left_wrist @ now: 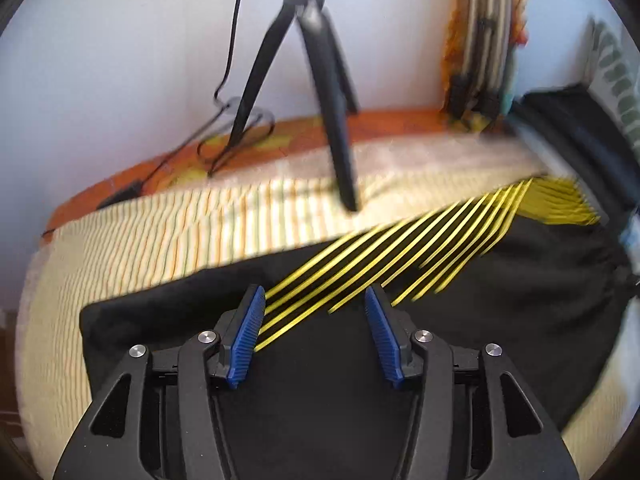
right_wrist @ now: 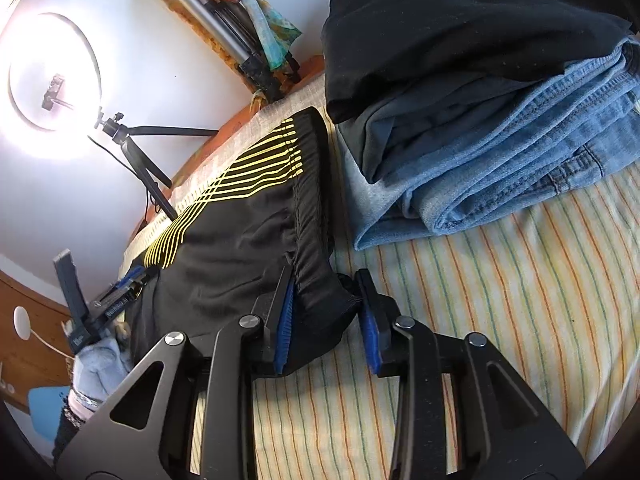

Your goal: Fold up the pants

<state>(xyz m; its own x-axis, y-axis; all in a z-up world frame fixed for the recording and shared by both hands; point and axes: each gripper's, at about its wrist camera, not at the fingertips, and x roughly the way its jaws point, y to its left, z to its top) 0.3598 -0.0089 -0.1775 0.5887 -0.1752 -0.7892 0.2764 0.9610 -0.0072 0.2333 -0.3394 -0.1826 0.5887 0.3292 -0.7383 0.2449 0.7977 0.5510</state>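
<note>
Black pants with yellow stripes lie folded on the striped bed cover. My left gripper is open just above the black cloth, with the yellow stripes between its blue fingers. In the right wrist view the same pants stretch away toward the left gripper at their far end. My right gripper is open, its jaws on either side of the waistband corner, not closed on it.
A stack of folded jeans and dark clothes lies close to the right of the pants. A ring light on a black tripod stands on the bed by the wall. Cables and a folded stand lie near the wall.
</note>
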